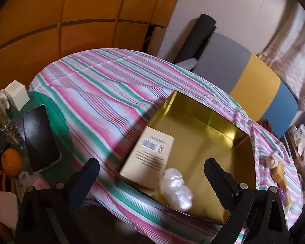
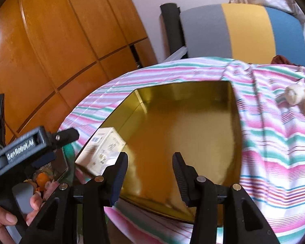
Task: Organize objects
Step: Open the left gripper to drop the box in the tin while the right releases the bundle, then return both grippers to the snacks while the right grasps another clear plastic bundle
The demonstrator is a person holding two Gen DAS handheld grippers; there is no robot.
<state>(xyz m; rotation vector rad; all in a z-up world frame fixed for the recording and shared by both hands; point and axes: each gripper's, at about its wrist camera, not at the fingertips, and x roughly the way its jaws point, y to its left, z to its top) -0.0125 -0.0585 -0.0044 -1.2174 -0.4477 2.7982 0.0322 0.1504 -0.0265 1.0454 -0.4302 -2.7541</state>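
**Gold tray half filled, both tongs empty**

The bed with the pink, green and white striped cloth (image 1: 103, 93) carries everything here. On it lies the shallow square tray with a shiny gold inside (image 2: 185, 134), probably chosen as the collecting place. In the tray's left corner rests the cream cardboard box with a barcode (image 1: 150, 156), pushed against the wall, I think to save room. Near the tray's front edge lies a small crumpled piece of clear plastic (image 1: 177, 187). The left gripper (image 1: 152, 174) stands wide, holding nothing. The right gripper (image 2: 150, 166) is narrower (also empty) and hangs over the tray's front part.
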